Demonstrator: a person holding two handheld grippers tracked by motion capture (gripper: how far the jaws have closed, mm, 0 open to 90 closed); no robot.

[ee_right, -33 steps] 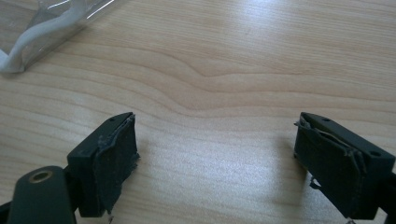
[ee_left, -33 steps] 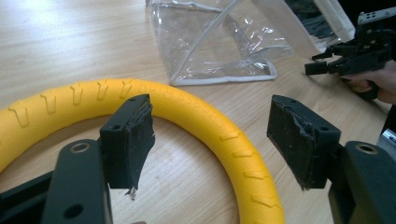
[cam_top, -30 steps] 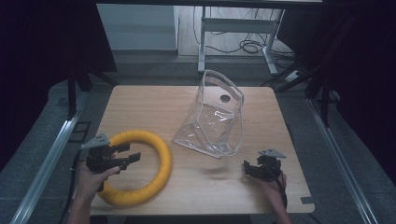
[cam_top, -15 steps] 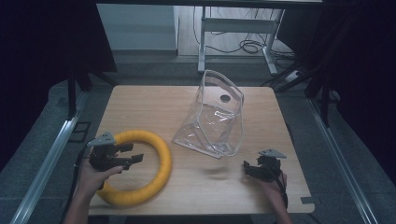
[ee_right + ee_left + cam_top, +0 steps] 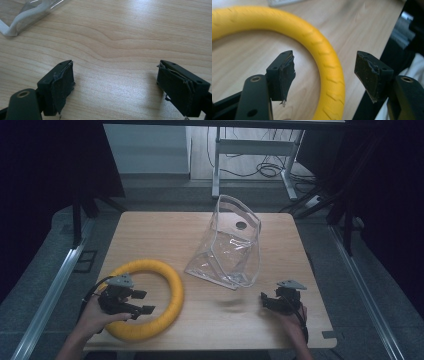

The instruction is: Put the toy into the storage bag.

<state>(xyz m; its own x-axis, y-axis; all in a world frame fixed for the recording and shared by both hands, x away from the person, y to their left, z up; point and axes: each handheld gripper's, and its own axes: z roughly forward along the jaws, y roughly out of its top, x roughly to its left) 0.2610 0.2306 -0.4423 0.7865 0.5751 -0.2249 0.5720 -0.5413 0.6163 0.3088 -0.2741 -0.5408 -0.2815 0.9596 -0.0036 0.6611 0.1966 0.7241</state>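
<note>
Where the left gripper (image 5: 142, 302) hovers, yellow ring's (image 5: 170, 282) near arc partly hidden.

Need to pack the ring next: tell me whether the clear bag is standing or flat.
Standing. The clear bag rises from the table on its base, leaning slightly, nothing visible inside.

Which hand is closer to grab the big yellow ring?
Probably the left. The left gripper hovers open right over the yellow foam ring, one stretch showing between its jaws. The right gripper is open above bare wooden table.
</note>
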